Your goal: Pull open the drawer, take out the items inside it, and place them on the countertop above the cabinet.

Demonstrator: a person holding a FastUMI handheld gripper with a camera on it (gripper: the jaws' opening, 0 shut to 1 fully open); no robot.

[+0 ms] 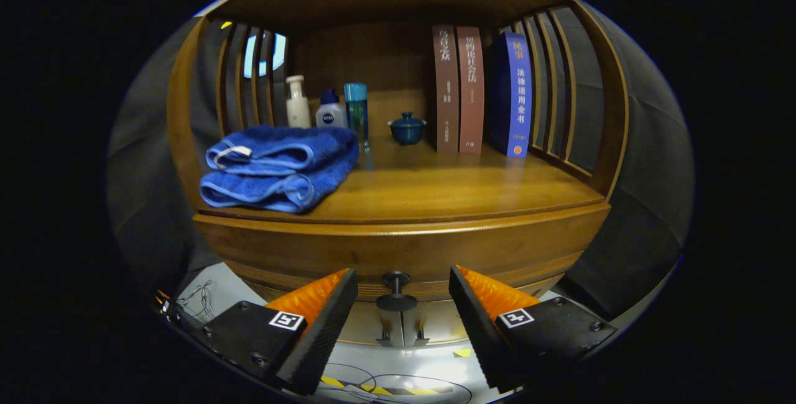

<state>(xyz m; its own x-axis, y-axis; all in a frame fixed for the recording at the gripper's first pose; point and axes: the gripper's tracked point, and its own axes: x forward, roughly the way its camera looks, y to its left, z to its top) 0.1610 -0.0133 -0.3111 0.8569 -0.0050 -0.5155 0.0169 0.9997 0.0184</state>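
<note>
The wooden cabinet's drawer [497, 245] is shut, its curved front just beyond my fingers. Its small dark knob [396, 292] sticks out toward me and stands in the gap between the two fingertips, touched by neither. My gripper [403, 278] is open, with both fingers spread wide on either side of the knob. Above the drawer runs the wooden countertop [448, 192]. What lies inside the drawer is hidden.
A folded blue towel [280, 168] lies on the countertop's left. Behind it stand a white bottle [297, 102], a small blue-capped bottle [330, 109] and a teal bottle [356, 112]. A lidded blue cup [407, 128] and three upright books [476, 90] stand at the back right. Slatted sides enclose the shelf.
</note>
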